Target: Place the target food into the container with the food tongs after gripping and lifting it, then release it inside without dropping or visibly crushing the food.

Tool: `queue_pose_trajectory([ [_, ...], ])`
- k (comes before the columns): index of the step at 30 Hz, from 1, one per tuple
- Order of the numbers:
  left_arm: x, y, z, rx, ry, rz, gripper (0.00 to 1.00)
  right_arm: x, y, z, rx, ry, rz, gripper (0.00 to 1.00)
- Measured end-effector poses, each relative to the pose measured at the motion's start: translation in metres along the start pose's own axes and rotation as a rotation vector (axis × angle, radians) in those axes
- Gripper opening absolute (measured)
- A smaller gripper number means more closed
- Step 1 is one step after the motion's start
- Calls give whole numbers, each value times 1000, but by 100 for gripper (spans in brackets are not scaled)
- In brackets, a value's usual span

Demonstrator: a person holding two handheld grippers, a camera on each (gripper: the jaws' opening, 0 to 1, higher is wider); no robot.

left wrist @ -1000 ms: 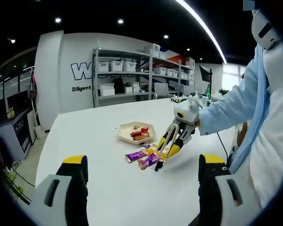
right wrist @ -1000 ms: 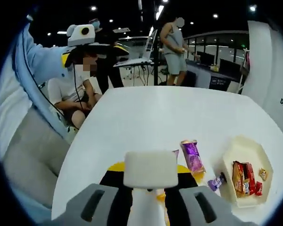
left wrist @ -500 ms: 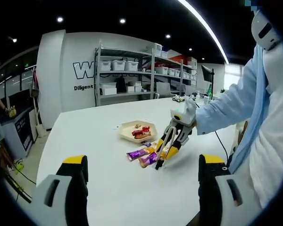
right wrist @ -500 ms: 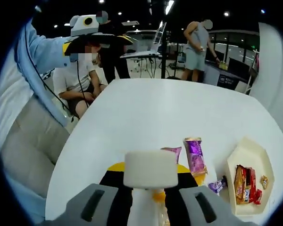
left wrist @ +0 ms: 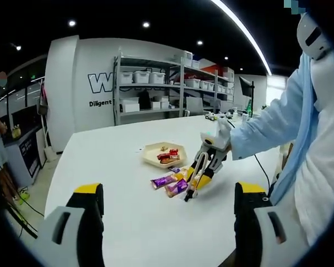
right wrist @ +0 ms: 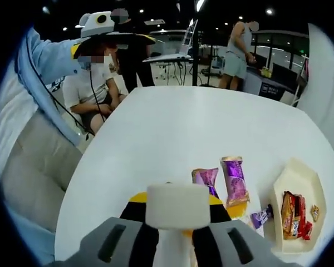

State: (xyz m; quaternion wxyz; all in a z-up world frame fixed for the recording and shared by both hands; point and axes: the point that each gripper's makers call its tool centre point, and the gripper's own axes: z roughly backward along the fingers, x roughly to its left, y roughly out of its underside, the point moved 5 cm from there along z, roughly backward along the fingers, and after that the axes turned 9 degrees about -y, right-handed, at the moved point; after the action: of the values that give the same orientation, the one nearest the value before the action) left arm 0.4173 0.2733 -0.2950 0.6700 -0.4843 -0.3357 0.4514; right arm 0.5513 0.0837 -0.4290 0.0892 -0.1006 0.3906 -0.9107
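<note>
Left gripper (left wrist: 167,222) – jaws wide apart, nothing between them, hovering over the bare near part of the white counter (left wrist: 117,167).

Right gripper (left wrist: 199,181) in the left gripper view: tilted down toward the snack packets, holding the food tongs (left wrist: 196,173), tong tips down at the counter just beside the packets on the side away from the tray. In the right gripper view its jaws are mostly hidden behind the white tong block (right wrist: 177,206), so I cannot tell how far they stand apart; they look clamped on the tongs.

Packets, taking the tray (right wrist: 292,173) as landmark: two purple-wrapped snacks (right wrist: 234,179) lie side by side on the counter just short of the tray, a small purple candy (right wrist: 261,216) sits touching or nearly touching its near edge. Red and orange packets (right wrist: 294,214) lie inside the tray already.

Beyond the counter – shelving with white bins (left wrist: 150,89) against the wall. Person's light blue sleeve (left wrist: 267,130) leads to the right gripper. Other people stand and sit past the counter's far edge in the right gripper view.
</note>
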Motion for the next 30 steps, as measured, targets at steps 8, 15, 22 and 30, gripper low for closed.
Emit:
queue_pose_trajectory([
  [8,-1,-1,-2,0,6,-1,95,6,-1,2,10,10,-25,11],
  [15,-1,-2,-3,-6,11,-2,95,9,-10,11,-26,-1,-62,11],
  [22,-4,-4,-5,-11,19,-6,95,17,-14,13,-34,-8,-53,11],
  [30,-7,-6,-8,-15,30,-11,95,12,-23,25,-68,27,-49,11],
])
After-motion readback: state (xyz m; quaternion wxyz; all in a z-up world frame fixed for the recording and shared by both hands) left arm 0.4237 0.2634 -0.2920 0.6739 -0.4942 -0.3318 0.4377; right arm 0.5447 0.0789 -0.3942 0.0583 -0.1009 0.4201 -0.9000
